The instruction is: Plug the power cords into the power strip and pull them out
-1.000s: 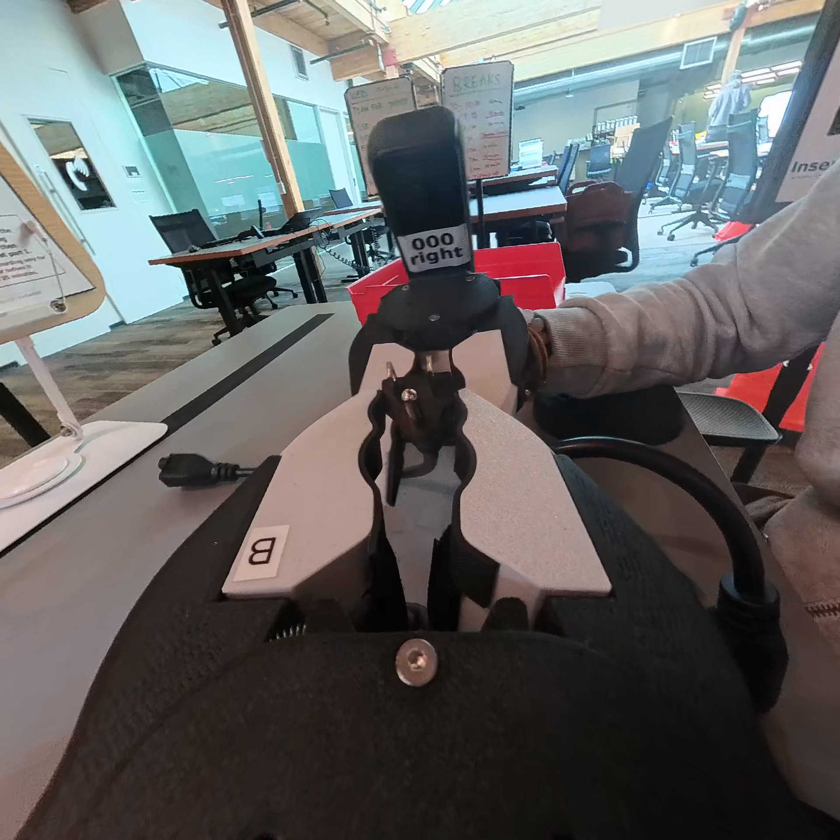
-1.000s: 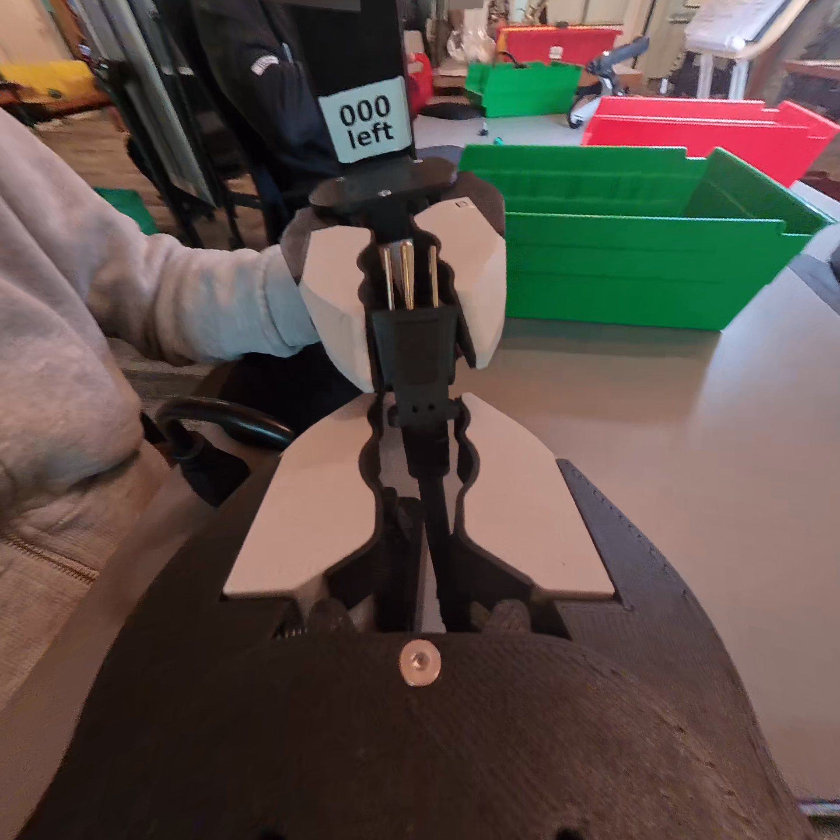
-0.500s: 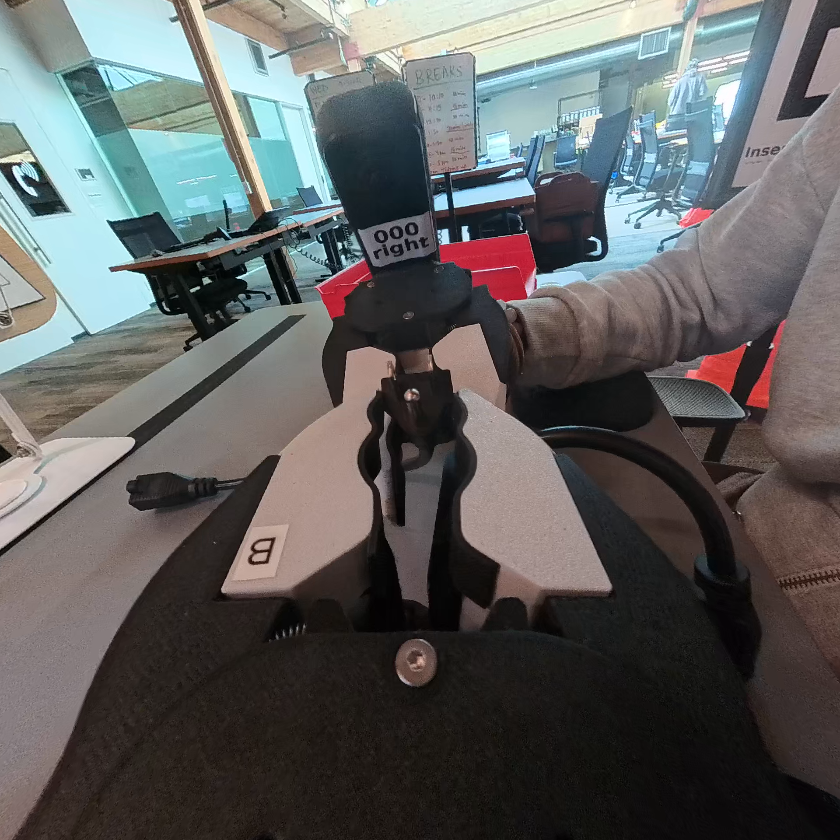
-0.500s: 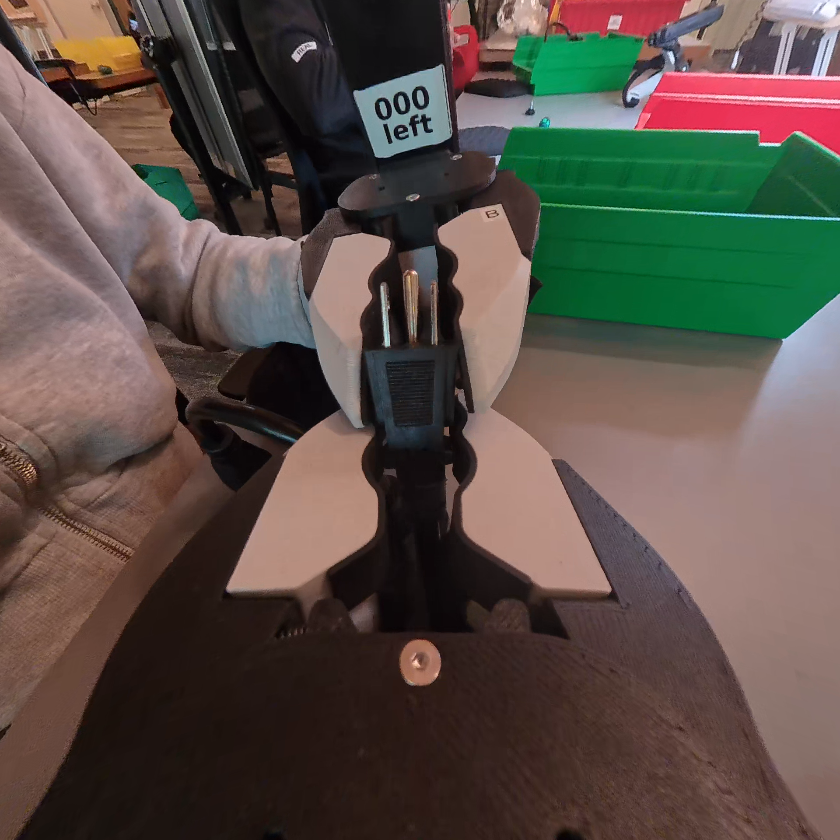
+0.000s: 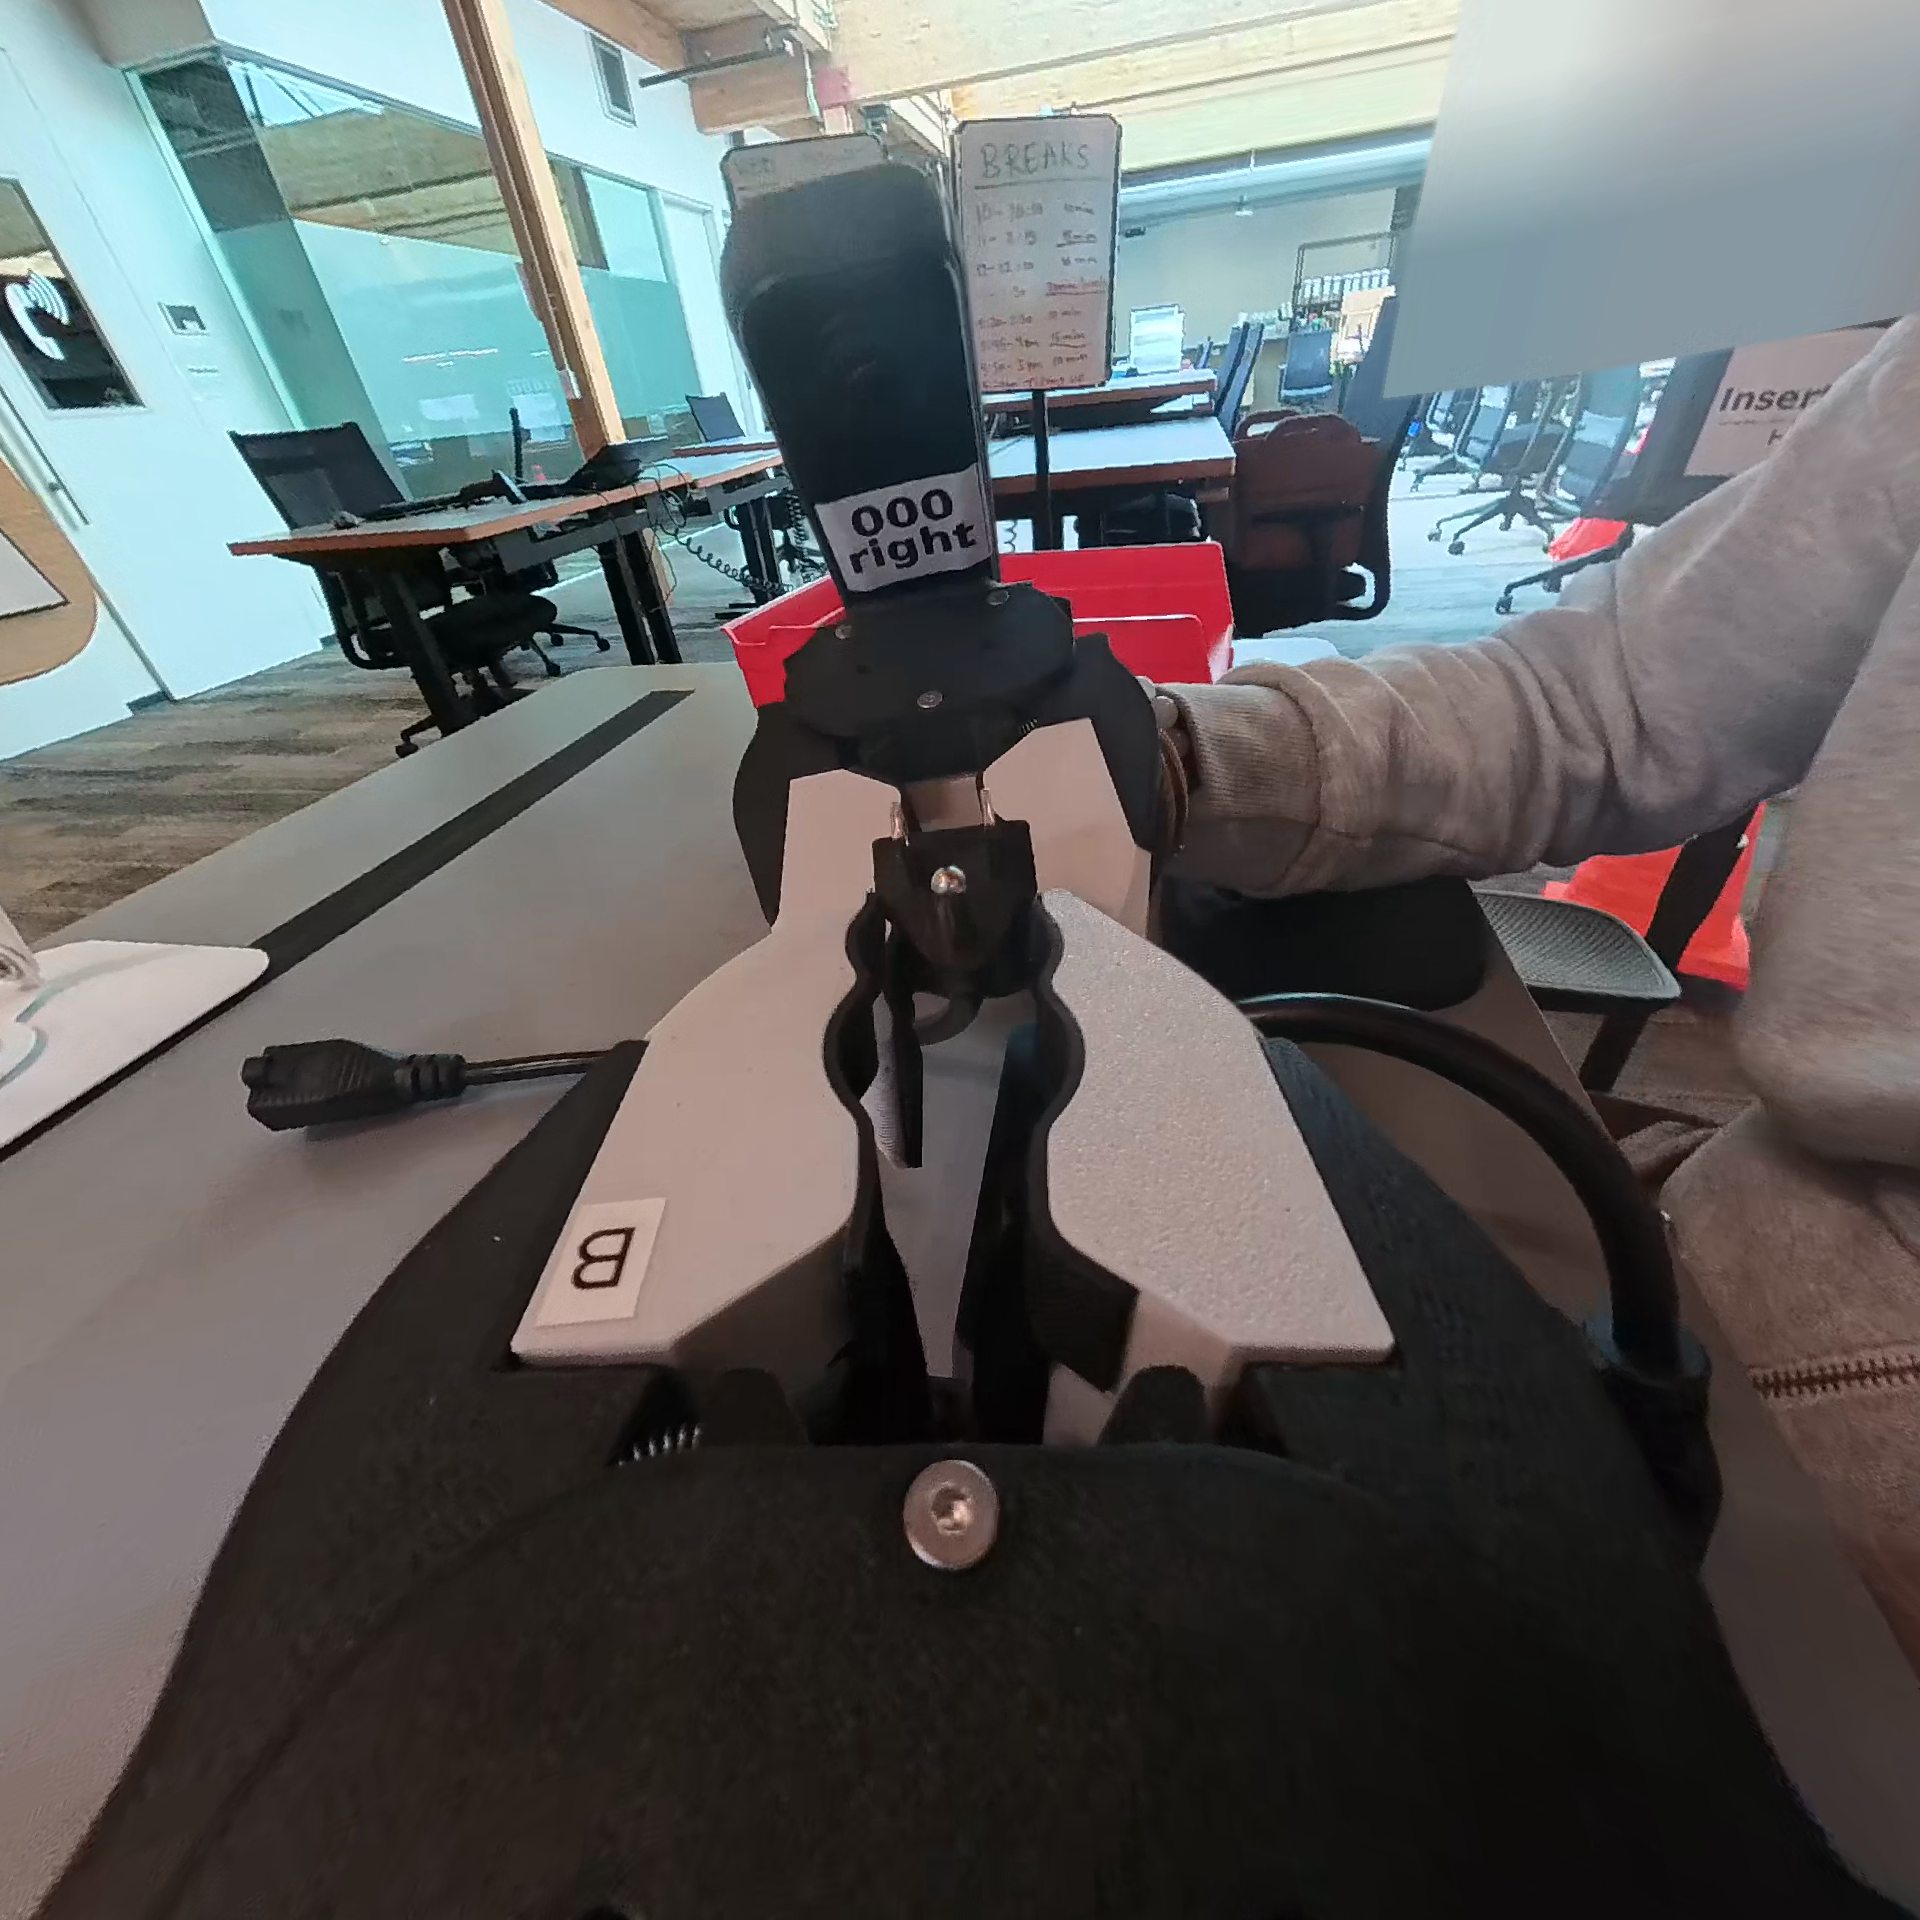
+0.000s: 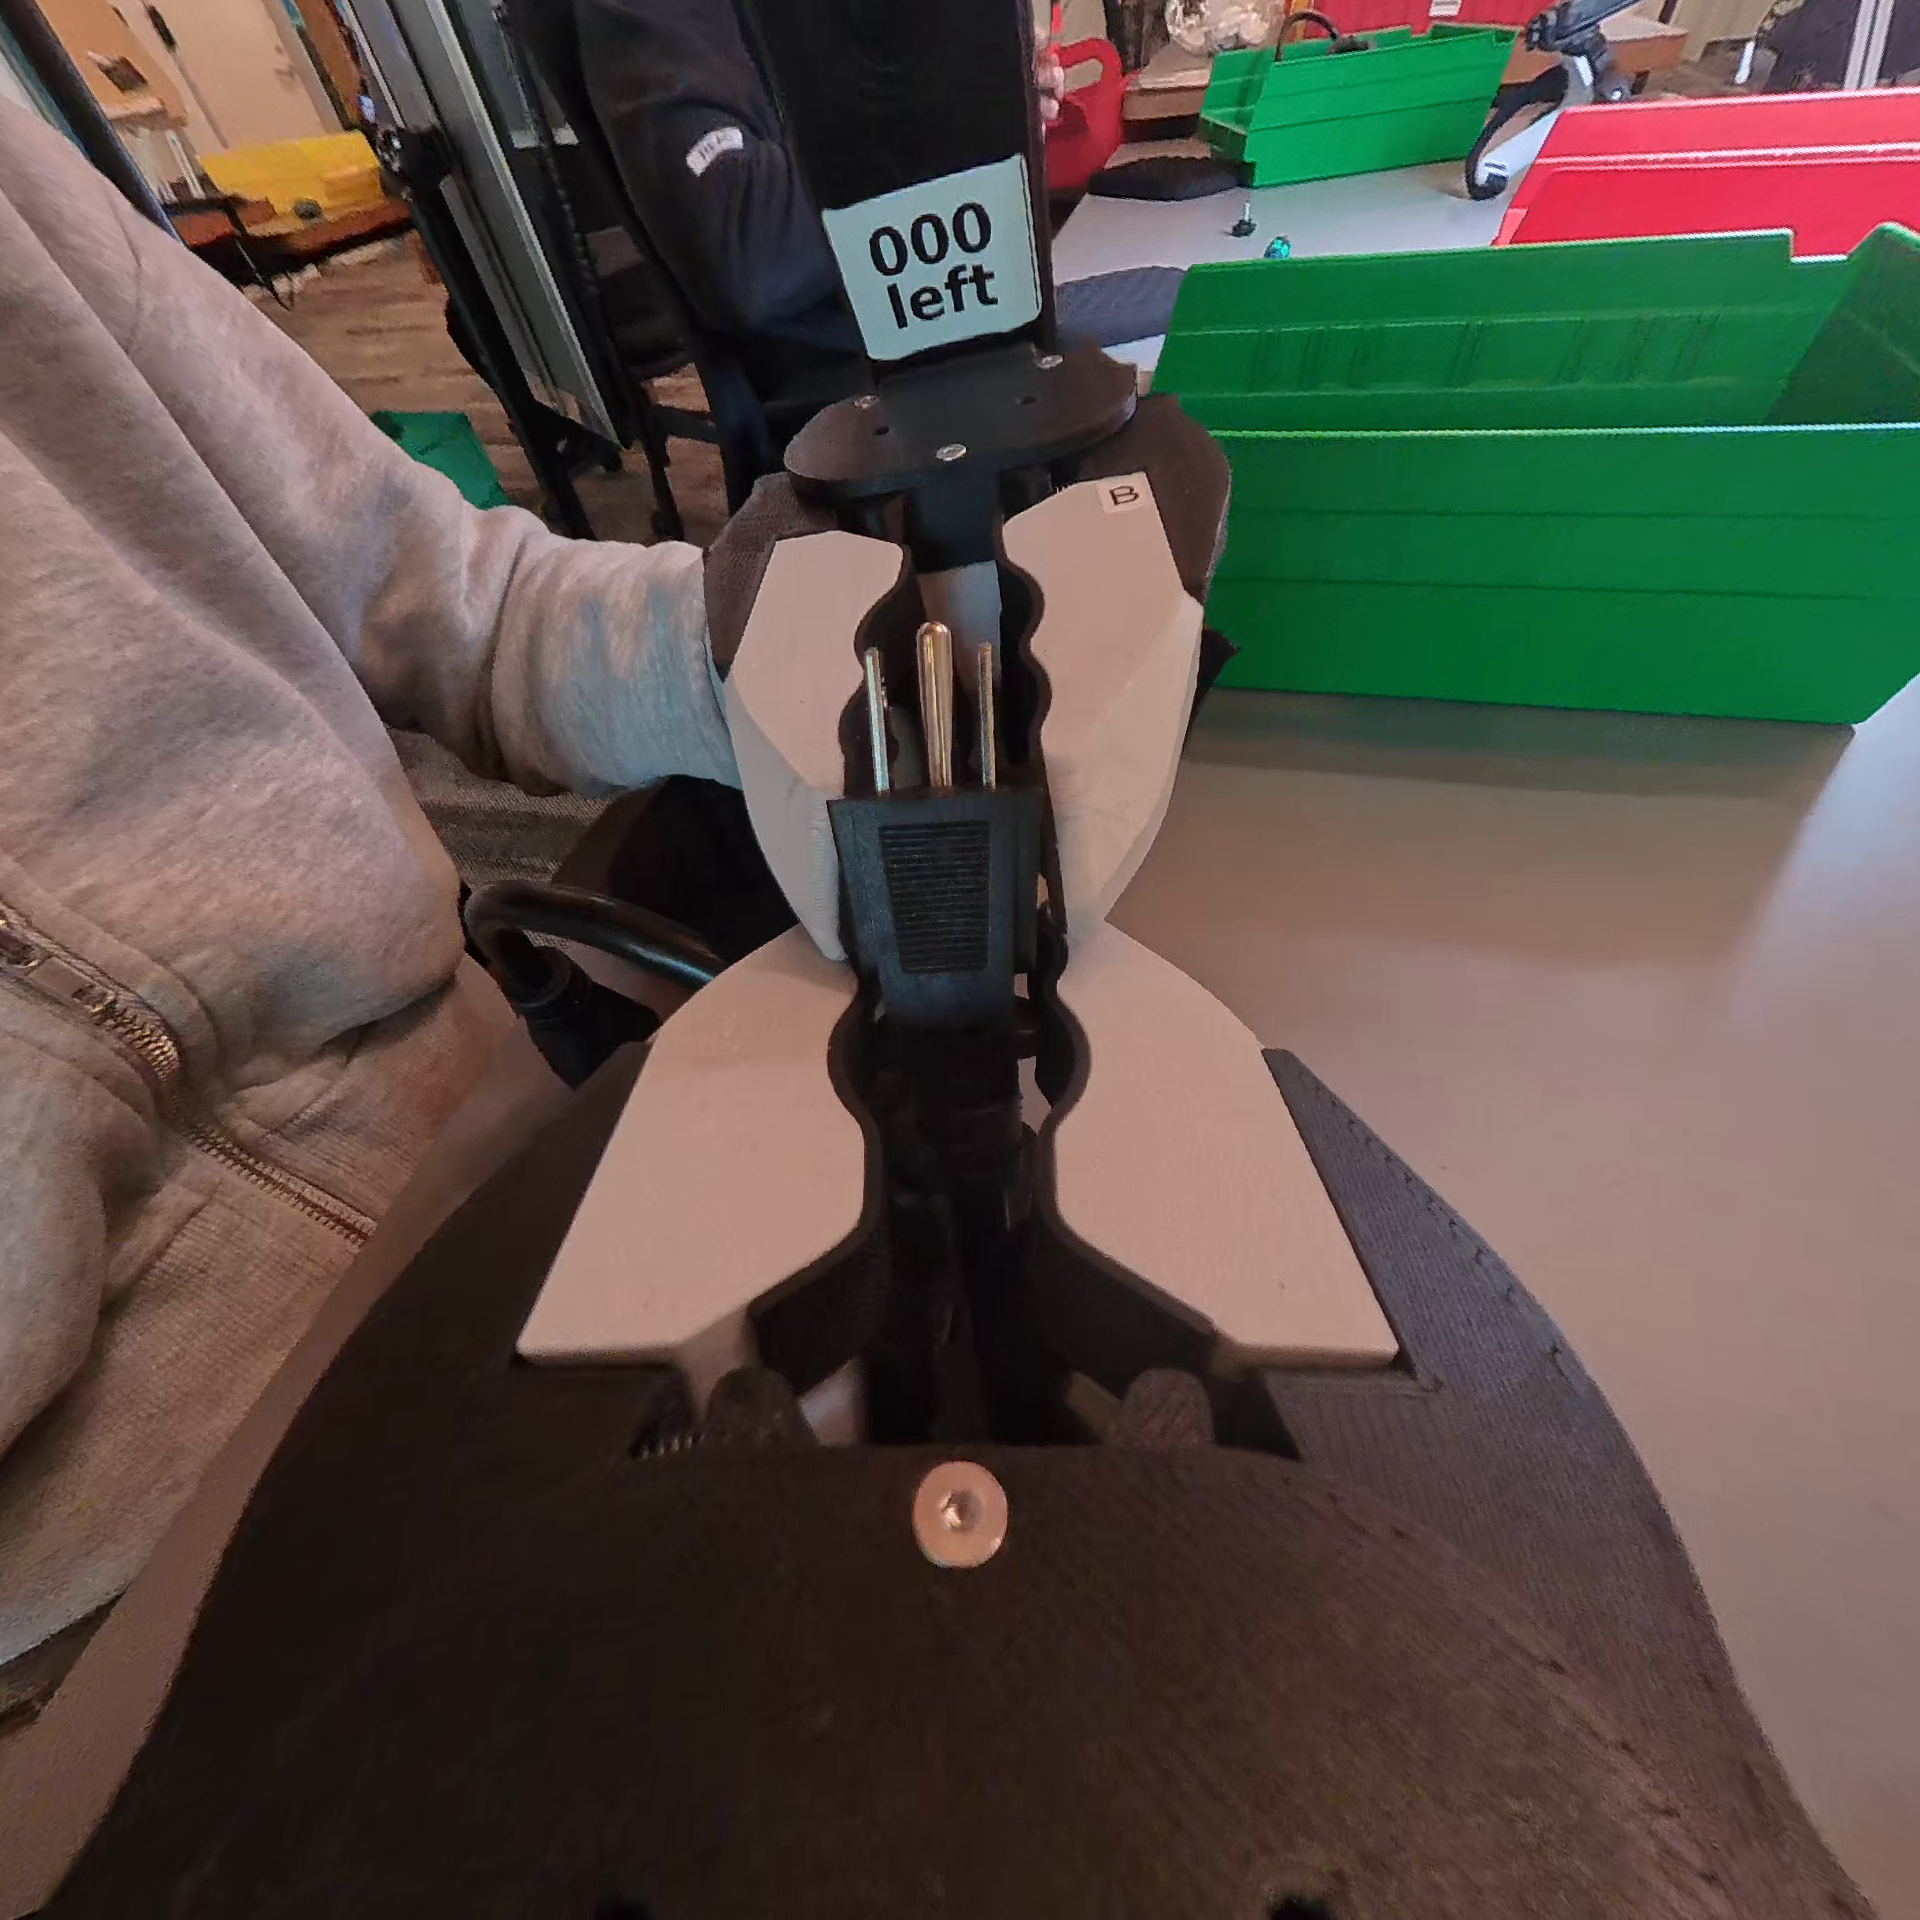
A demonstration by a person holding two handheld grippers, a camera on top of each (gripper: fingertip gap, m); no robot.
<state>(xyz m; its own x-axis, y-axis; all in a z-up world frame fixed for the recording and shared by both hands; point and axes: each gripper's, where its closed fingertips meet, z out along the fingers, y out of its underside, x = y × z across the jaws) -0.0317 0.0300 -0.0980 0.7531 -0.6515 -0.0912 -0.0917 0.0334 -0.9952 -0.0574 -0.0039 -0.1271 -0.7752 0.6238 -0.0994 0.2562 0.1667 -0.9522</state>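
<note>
Plug (image 6: 940,894) gripped by right tool (image 6: 951,997); green bin (image 6: 1558,582) beyond.

Open office, wooden desks (image 5: 457,525), black chairs (image 5: 332,488), glass walls (image 5: 416,301), timber beams (image 5: 525,197)

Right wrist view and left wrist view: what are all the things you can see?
plug: one, black with three metal prongs, between the two grippers
loose cord end: one, black, lying on the table
table: one, grey
green bin: one, green, on the table
red bin: one, red, at the table's far end
whiteboard: one, white, far behind
sleeve: one, grey, behind the right gripper
left gripper: one, white and black, facing the plug
right gripper: one, white and black, shut on the plug
</note>
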